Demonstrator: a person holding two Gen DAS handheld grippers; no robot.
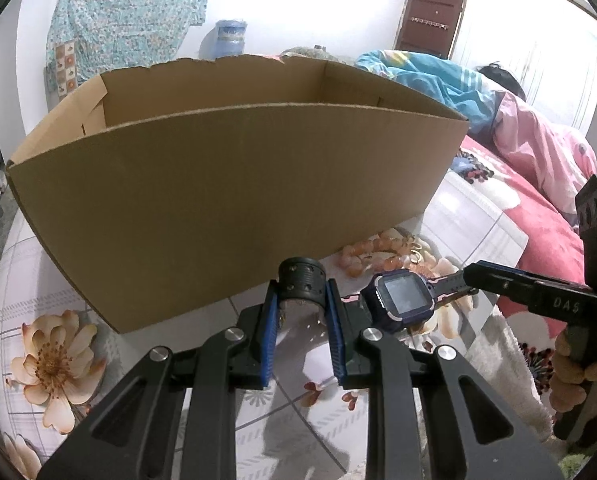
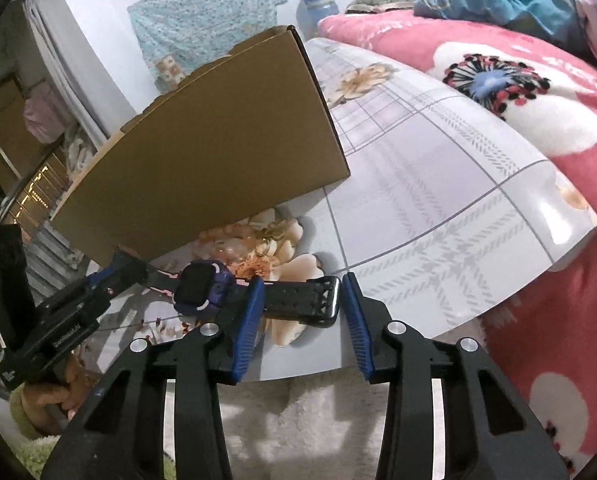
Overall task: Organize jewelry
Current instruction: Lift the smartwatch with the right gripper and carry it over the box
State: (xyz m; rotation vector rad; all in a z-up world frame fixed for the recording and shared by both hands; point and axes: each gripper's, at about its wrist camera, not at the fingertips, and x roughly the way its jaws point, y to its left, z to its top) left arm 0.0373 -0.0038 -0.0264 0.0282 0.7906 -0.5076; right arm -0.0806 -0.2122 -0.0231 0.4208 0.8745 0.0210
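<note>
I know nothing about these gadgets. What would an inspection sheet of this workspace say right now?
Surface: glossy floral table, standing beside a bed.
Job's things: purple watch held above the table; orange bead bracelet lying against the cardboard box, which is open-topped.
Clutter: nothing seen.
Grippers: left gripper clamped on one curled strap end; right gripper has the buckle end between its pads, and whether it grips cannot be told.
Cables: nothing seen.
Surroundings: pink flowered blanket, a person lying on the bed, blue jar, patterned cloth on the wall.
</note>
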